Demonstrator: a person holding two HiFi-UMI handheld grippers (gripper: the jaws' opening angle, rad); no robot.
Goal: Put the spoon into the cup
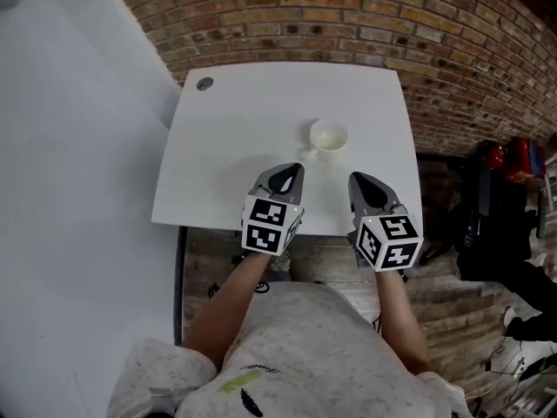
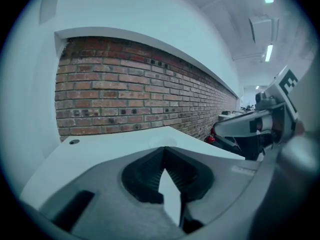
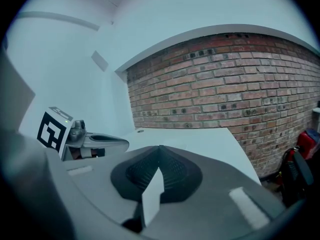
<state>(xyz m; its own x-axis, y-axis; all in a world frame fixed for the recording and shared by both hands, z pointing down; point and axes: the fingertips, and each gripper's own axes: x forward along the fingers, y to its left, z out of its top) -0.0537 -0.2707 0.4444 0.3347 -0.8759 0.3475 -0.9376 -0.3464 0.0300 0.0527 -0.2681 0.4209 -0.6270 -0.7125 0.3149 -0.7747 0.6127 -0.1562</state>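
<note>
On a white table (image 1: 235,129) in front of a brick wall (image 1: 348,16) stands a small white cup (image 1: 329,136), seen from above by a person wearing a head camera. A short pale piece (image 1: 309,155) sticks out at the cup's near-left edge. It may be the spoon, but it is too small to tell from a cup handle, and no other spoon shows anywhere on the table.

Nearer the person than the cup, the left gripper (image 1: 291,169) hovers just short of that pale piece. The right gripper (image 1: 361,179) sits to the near right of the cup, a little further off. Each gripper's own view shows its jaws closed tip to tip with nothing between them.

By my judgement no pick-up has begun. The main risk is that closed jaws brought toward the cup would push rather than grasp, so the light cup could slide or tip. White on white also makes the pale piece hard to see, so a grip could close on the cup's rim instead. The cup stands free with nothing bracing it, so a nudge from either side could knock it.
</note>
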